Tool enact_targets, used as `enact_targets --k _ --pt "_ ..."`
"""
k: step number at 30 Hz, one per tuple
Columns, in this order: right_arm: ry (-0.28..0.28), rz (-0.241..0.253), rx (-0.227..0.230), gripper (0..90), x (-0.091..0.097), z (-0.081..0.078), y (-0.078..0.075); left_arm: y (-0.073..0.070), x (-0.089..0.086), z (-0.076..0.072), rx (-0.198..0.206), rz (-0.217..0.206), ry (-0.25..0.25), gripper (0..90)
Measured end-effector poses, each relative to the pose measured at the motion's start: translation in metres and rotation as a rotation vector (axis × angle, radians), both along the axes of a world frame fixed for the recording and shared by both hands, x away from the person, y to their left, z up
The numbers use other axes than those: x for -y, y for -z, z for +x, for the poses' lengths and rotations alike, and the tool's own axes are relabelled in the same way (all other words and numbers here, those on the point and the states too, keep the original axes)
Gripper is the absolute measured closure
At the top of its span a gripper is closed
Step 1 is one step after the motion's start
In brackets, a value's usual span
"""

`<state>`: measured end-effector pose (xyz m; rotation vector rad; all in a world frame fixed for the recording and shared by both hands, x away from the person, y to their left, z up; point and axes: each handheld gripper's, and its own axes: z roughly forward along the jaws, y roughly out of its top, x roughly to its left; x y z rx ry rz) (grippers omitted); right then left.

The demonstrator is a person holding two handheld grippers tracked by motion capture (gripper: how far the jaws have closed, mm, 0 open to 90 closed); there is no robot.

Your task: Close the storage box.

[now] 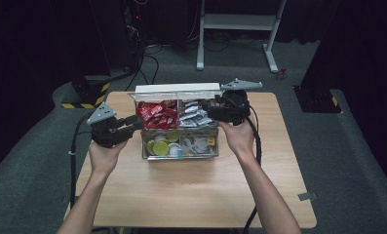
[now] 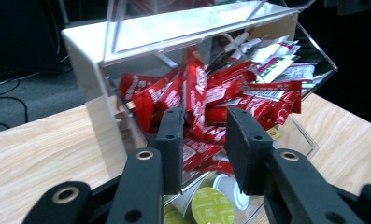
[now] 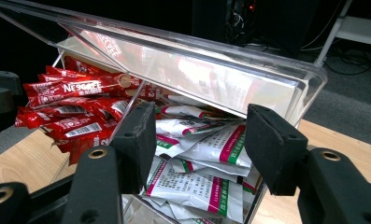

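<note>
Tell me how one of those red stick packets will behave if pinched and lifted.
The red stick packets look thin and crinkled, so probably light and floppy. Their glossy film may slip between pads. They lie tangled in the clear box, so neighbours could drag along.

We count one clear acrylic organizer box [image 1: 147, 146], two grippers, and red stick packets [image 2: 220, 100], white sachets [image 3: 197, 186] and capsules [image 1: 161, 147] too heaped to number.

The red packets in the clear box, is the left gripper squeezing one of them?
No, the left gripper is open with nothing between its jaws, and the red packets lie loose inside the clear box beyond it.
</note>
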<state>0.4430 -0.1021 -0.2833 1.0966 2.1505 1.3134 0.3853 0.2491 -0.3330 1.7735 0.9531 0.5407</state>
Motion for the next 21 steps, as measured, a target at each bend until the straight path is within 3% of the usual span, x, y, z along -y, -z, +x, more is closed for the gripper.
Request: enact_targets --k 9,21 --pt "0.000 0.001 -0.002 44.0 0.000 0.000 0.000 -0.002 0.008 0.011 -0.027 0.029 0.008 70.7" --pt "-0.003 -0.004 -0.003 46.4 0.001 0.001 0.000 -0.009 0.020 0.025 -0.031 0.048 -0.003 72.3"
